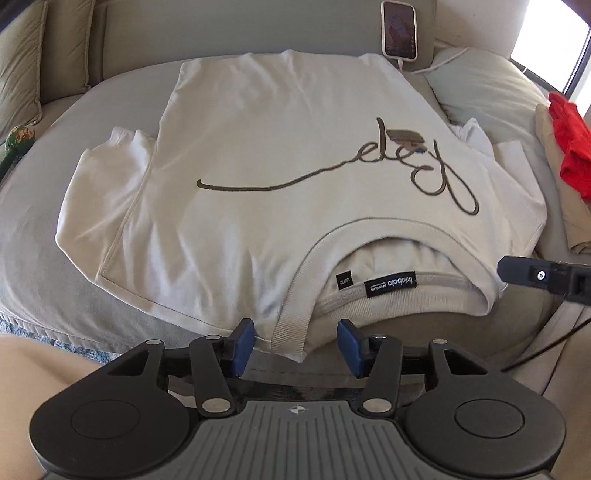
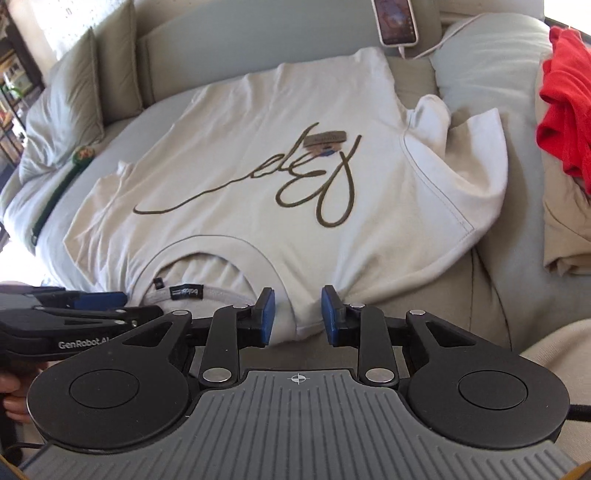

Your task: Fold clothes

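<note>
Cream ribbed-collar T-shirt (image 1: 258, 155) — seemingly cotton.

Bright daylight from blown-out window (image 1: 550, 40) upper right; soft shadows, heavy fisheye bending at edges, script on shirt (image 1: 258, 155) maybe slightly motion-blurred.

A phone (image 1: 399, 29) leans against the sofa backrest (image 1: 258, 26) at the top of the frame, screen lit, with a white cable (image 1: 439, 61) running from its lower edge toward the right. A pale cushion (image 1: 491, 88) lies at upper right — another, olive-toned cushion (image 2: 70, 85) sits at upper left. At the left edge rests a green, patterned object (image 2: 83, 155) — too blurred to identify. The grey seat cover (image 1: 48, 236) spreads across the lower left.
</note>
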### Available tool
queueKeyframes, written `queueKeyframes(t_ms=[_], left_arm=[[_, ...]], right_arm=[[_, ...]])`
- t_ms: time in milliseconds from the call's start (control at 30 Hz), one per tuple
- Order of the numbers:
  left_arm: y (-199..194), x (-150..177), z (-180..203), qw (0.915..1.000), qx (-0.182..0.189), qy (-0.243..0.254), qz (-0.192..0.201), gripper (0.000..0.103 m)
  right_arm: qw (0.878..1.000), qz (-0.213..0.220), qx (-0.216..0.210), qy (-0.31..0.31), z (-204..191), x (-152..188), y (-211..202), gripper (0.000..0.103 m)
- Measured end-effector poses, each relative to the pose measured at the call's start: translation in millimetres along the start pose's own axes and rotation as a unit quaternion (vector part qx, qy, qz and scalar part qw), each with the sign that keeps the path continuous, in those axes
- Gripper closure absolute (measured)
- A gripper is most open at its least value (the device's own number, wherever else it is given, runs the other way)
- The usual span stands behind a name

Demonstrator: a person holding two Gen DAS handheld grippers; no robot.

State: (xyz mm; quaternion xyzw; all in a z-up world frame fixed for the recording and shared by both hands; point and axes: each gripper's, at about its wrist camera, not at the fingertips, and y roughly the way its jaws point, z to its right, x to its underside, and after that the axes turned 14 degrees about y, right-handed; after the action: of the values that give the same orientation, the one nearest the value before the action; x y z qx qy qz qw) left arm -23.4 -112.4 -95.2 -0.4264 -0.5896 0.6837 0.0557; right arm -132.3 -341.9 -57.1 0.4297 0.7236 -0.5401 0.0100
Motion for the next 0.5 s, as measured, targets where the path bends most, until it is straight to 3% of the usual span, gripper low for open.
queueKeyframes(t_ms=[33,133,267,367,500], left_arm=[[-6,-1,-3,0.9998,0.007,-0.012,0.014,0.053],[-21,-6,-8,0.9987,0.004,-0.022,0.045,0.051],[-27,-11,-6,0.9982,-0.002,-0.020,0.056,0.050],[-20,-14,-3,0.9980,0.002,-0.029,0.055,0.048],[-15,-14,-3,0.9978,0.005,-0.040,0.053,0.046]], right_arm=[[1.000,0.000,-0.005,0.012,4,-4,-7,0.073],[0.996,0.070,-0.007,0.055,21,-31,-30,0.066],[0.989,0.126,0.026,0.075,31,-87,-42,0.065],[0.987,0.127,0.068,0.072,36,-133,-35,0.065],[0.985,0.074,0.127,0.086,44,-184,2,0.065]])
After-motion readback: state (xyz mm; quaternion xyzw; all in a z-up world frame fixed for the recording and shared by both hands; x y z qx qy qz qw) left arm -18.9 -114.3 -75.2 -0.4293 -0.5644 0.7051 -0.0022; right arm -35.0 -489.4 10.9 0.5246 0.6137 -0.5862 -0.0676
